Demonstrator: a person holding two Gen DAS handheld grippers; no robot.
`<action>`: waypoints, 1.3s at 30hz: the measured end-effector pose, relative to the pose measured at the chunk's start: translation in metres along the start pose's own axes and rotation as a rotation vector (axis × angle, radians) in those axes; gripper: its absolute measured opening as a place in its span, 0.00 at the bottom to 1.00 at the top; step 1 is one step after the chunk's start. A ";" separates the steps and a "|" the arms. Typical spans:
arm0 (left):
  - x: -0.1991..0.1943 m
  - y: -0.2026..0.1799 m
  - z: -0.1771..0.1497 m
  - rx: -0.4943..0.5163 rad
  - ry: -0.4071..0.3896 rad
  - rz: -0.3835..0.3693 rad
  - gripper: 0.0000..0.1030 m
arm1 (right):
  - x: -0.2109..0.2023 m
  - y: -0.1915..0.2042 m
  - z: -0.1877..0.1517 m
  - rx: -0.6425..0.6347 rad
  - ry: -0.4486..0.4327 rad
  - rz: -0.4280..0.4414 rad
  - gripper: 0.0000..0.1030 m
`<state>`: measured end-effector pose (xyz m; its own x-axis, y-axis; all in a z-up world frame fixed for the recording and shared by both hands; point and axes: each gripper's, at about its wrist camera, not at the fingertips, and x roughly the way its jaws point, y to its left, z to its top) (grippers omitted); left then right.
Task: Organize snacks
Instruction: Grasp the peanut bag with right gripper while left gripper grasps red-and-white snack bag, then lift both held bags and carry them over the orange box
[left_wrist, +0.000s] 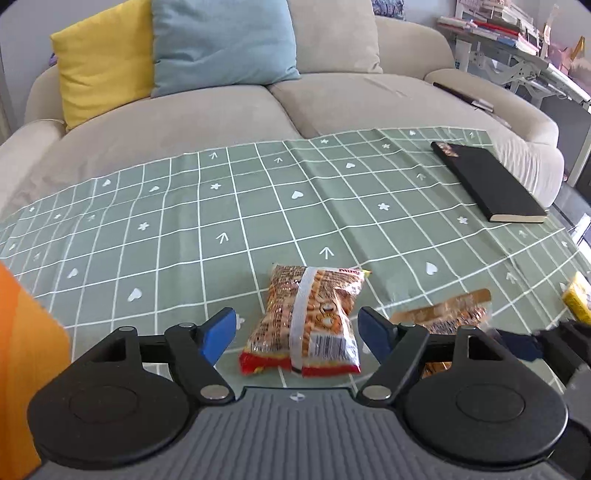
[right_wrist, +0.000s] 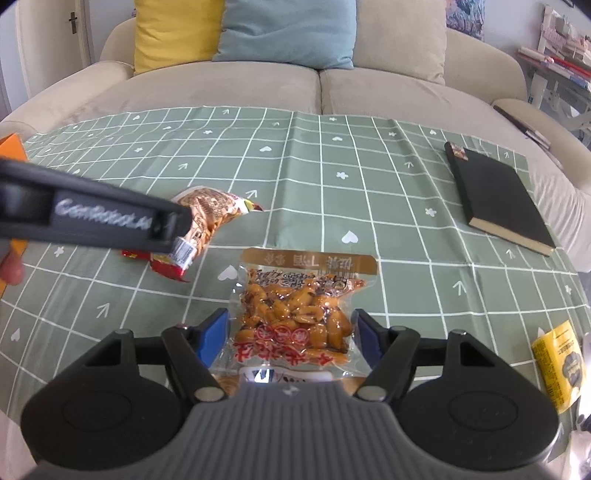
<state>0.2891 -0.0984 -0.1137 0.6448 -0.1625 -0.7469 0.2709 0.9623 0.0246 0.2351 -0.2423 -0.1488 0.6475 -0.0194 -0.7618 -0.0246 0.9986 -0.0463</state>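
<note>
A crinkled orange-and-red snack packet (left_wrist: 304, 321) with a white seam and a barcode lies flat on the green checked worktop (left_wrist: 184, 229), between the wide-spread, untouching pads of the left hand-held gripper (left_wrist: 297, 332). Just to its right lies a clear pouch (right_wrist: 295, 314) of orange pieces with a gold top strip and red print; the right hand-held gripper (right_wrist: 291, 336) brackets it, but actual contact cannot be told. An orange box (left_wrist: 22, 354) at the left edge hides its contents.

Two snack packets (right_wrist: 306, 306) (left_wrist: 306, 321) lie side by side on tablecloth (left_wrist: 184, 206).
</note>
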 end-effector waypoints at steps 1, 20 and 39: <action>0.007 0.000 0.001 0.002 0.014 0.012 0.85 | 0.001 0.000 -0.001 0.006 0.005 0.004 0.68; 0.027 -0.006 0.001 -0.029 0.094 -0.014 0.49 | 0.010 -0.002 -0.002 0.013 0.034 0.011 0.68; -0.082 0.010 -0.031 -0.128 0.061 0.076 0.46 | -0.056 0.025 -0.019 0.010 0.005 0.081 0.68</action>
<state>0.2165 -0.0686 -0.0731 0.6144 -0.0784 -0.7851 0.1276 0.9918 0.0008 0.1843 -0.2170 -0.1196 0.6400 0.0608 -0.7660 -0.0686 0.9974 0.0218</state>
